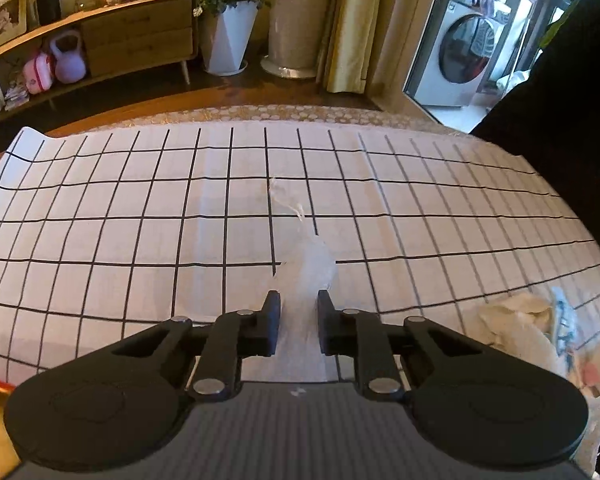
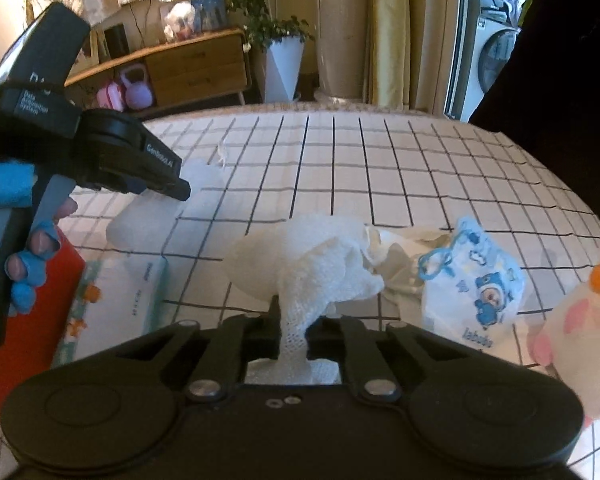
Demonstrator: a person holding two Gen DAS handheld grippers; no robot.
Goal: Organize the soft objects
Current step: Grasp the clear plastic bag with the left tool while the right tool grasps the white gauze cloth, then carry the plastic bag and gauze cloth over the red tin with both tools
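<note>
Left hand (image 2: 32, 256): in a blue fingerless glove at the left edge of the right wrist view, wrapped round the handle of the left gripper (image 1: 299, 300).
Red box (image 2: 40, 320): under that hand, at the table's left edge.
Tissue pack (image 2: 116, 304): just right of the red box, lying flat.
Left gripper's state: jaws drawn in on a thin, see-through white fabric (image 1: 314, 268), which bunches up between the pads and trails onto the checked tablecloth (image 1: 140, 208).
Right gripper (image 2: 296, 326): jaws clamped on a neck of white knitted cloth (image 2: 312, 264); the rest of the cloth puffs out ahead of the fingertips, above the tablecloth.
Cream cloth (image 2: 400, 256): crumpled on the table just behind and right of the knitted cloth.
Small printed bag (image 2: 476, 280): white with blue cartoon prints, touching the cream cloth's right side.
Plush toy (image 2: 572, 332): pink and white, at the far right edge, near the bag.
</note>
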